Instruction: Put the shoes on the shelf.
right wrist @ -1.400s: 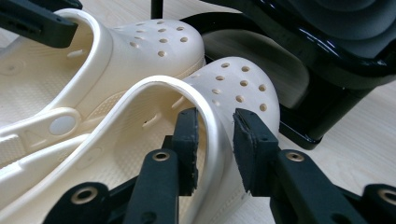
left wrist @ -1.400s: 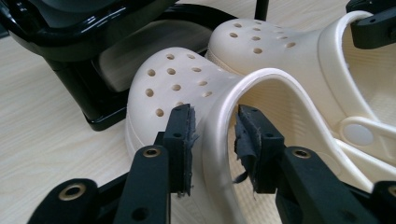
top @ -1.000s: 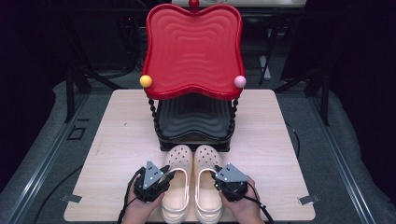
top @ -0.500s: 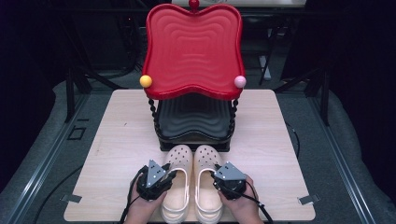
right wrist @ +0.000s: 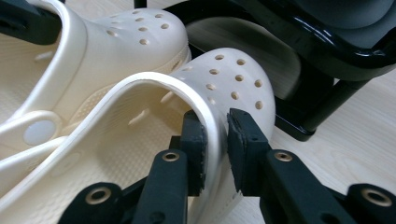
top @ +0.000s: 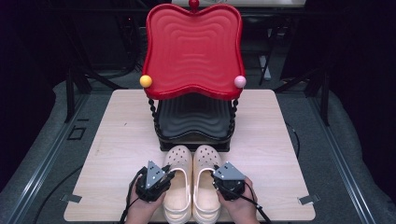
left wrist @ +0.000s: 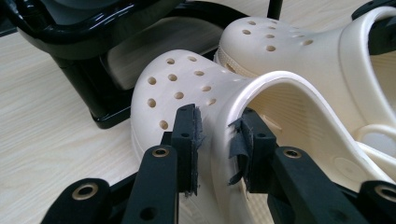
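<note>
At six o'clock on the table (top: 112,140), nearest me, my two hands come in with a gripper each. My left gripper (left wrist: 219,140) straddles the outer wall of the left clog (left wrist: 187,93): one jaw presses the outside of the rim, the other sits inside the opening, its torn pad touching the wall, so it looks clamped on, though the frayed rubber blurs the contact a little. My right gripper (right wrist: 215,140) does the same on the right clog (right wrist: 229,79), one jaw inside and one outside, both tight against the cream wall. From above, the left gripper (top: 154,179) sits at nine o'clock of the pair and the right gripper (top: 229,177) at three o'clock. Both clogs lie side by side, touching, toes pointing to twelve o'clock. Just beyond the toes stands a black stand (top: 194,123) with a dark lower tray. Above it, farther off, a red wavy tray (top: 192,46) tilts up, with a yellow ball (top: 145,81) and a pink ball (top: 240,81) at its near corners.
</note>
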`<action>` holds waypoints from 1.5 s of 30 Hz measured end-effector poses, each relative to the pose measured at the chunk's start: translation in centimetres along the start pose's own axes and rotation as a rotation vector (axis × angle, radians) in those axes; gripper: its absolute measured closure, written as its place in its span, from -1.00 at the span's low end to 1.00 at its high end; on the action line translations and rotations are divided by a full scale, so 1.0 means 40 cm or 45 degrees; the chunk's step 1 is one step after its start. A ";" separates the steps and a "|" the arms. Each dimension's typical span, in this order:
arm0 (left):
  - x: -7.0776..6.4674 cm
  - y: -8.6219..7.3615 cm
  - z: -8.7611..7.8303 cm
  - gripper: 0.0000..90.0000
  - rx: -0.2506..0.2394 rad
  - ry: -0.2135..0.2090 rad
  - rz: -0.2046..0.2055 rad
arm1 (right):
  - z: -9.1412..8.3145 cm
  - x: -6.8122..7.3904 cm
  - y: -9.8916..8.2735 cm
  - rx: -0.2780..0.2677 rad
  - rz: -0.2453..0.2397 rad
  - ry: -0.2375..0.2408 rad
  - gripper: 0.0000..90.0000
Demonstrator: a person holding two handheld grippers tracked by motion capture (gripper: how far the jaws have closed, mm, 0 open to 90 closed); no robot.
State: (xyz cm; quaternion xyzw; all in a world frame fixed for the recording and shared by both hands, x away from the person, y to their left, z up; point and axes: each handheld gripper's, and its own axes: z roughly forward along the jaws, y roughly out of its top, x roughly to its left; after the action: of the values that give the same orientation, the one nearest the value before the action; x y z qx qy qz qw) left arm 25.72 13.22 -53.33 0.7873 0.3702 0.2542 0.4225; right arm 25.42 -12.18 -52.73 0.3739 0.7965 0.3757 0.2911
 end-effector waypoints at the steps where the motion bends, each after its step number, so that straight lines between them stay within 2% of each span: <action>1: -0.001 -0.001 -0.003 0.59 0.002 0.003 0.009 | -0.002 0.003 0.000 0.001 0.001 0.002 0.72; 8: 0.001 -0.004 -0.020 0.63 -0.001 0.007 0.020 | -0.013 0.007 0.003 0.003 0.004 0.001 0.72; 10: 0.003 -0.002 -0.030 0.64 -0.003 0.003 0.006 | -0.023 0.007 0.007 0.001 0.006 0.004 0.72; 17: 0.002 0.017 -0.081 0.65 -0.040 0.004 0.014 | -0.066 0.018 0.025 -0.045 0.013 0.014 0.72; 19: 0.001 0.020 -0.088 0.65 -0.050 0.002 0.012 | -0.074 0.018 0.030 -0.041 0.006 0.017 0.72; 24: 0.003 0.037 -0.121 0.65 -0.081 0.000 0.018 | -0.108 0.014 0.051 -0.088 0.030 0.029 0.72; 32: -0.001 0.083 -0.156 0.65 -0.113 0.001 0.067 | -0.144 0.005 0.080 -0.131 0.037 0.020 0.72; 37: 0.006 0.123 -0.171 0.65 -0.148 0.004 0.068 | -0.168 -0.002 0.108 -0.168 0.021 -0.003 0.72; 45: 0.019 0.167 -0.176 0.65 -0.183 0.014 0.081 | -0.180 -0.016 0.147 -0.211 0.007 -0.031 0.72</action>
State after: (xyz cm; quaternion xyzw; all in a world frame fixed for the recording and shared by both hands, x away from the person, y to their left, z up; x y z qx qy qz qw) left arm 23.62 14.72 -43.96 0.7650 0.3279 0.2977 0.4676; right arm 22.63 -12.85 -43.87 0.3553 0.7580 0.4365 0.3296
